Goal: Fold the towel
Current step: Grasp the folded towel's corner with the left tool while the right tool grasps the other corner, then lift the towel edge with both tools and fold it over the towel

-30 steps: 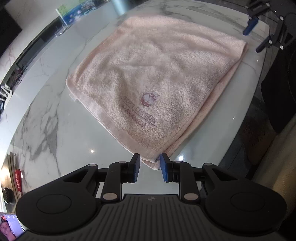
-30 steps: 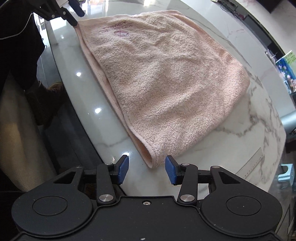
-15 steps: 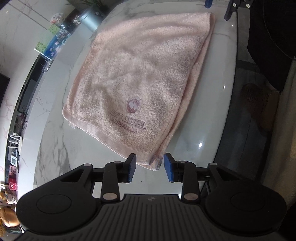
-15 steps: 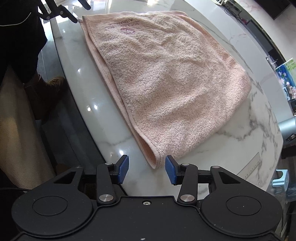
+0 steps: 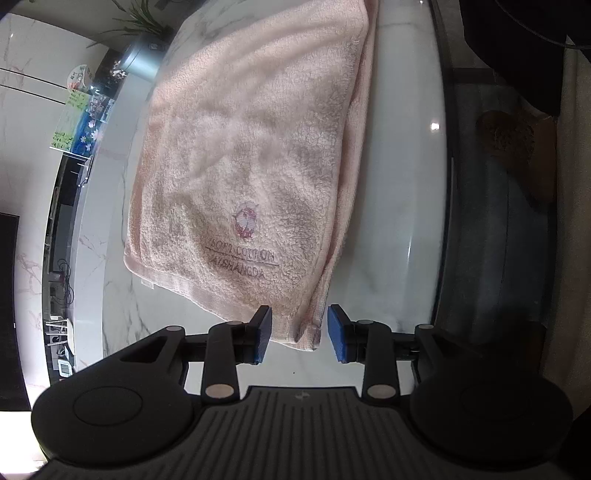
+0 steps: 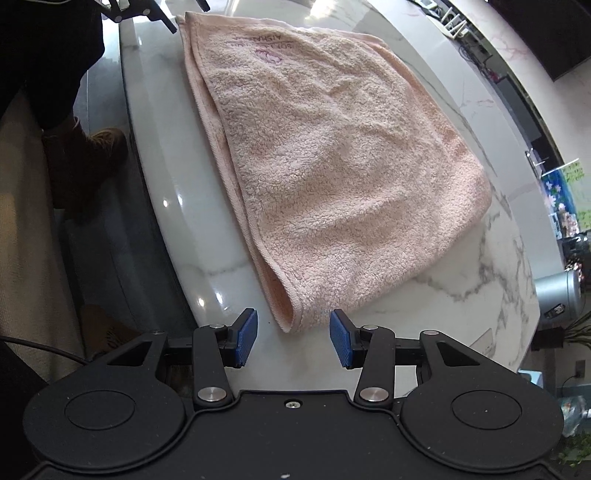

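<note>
A pink towel (image 5: 255,155), folded once, lies flat on the white marble table (image 5: 399,206); a printed logo (image 5: 244,221) faces up near my left gripper. My left gripper (image 5: 299,334) is open, its blue pads on either side of the towel's near corner. My right gripper (image 6: 291,338) is open just short of the opposite corner of the towel (image 6: 332,155), the folded corner lying between its pads. The left gripper's fingers (image 6: 166,24) show at the far corner in the right wrist view.
The table's rounded edge (image 6: 155,206) runs alongside the towel, with the floor and a person's brown shoes (image 6: 88,155) beyond. A metal canister (image 6: 557,291) and a plant stand at the table's far side. Cards and small items (image 5: 79,129) line the wall shelf.
Both grippers have swung round towards the towel's end corners. The left gripper's jaws opened wider and now straddle its corner. The towel has not moved.
</note>
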{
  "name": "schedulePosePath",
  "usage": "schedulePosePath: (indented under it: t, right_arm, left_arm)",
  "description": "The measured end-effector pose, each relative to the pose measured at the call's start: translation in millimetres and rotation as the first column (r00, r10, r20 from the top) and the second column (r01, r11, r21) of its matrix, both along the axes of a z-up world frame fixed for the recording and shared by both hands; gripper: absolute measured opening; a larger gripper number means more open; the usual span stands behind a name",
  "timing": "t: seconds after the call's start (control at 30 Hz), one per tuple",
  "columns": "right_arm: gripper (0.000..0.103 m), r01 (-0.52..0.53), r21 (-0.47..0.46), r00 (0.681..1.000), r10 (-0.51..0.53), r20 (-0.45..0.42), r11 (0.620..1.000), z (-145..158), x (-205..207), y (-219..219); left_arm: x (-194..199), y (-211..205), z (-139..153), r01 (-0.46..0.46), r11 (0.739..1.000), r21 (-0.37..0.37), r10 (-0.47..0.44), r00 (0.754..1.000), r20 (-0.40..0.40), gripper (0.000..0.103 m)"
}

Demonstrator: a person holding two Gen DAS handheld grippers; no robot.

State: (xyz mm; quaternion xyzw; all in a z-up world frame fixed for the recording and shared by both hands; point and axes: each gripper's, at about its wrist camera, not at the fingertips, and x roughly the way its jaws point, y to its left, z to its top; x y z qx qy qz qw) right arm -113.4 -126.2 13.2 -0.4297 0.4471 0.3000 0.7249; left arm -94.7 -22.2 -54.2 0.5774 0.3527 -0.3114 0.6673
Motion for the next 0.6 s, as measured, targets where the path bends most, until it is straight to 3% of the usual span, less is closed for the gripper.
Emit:
schedulePosePath:
  t: [0.23,0.6]
  right_arm:
    - [0.042,-0.094,-0.098,0.995,0.097,0.032,0.991,-13,-5,6]
    - [0.041,-0.146,-0.163,0.988,0.153,0.031,0.976,-26,-6,7]
  left_arm:
    - [4,1,-7,-0.001,1.0,0.02,0.001,1.0,-0.002,0.032]
    - [-2,6,-12,0.008,1.0,0.017,-0.008,1.0,-0.011,0.032]
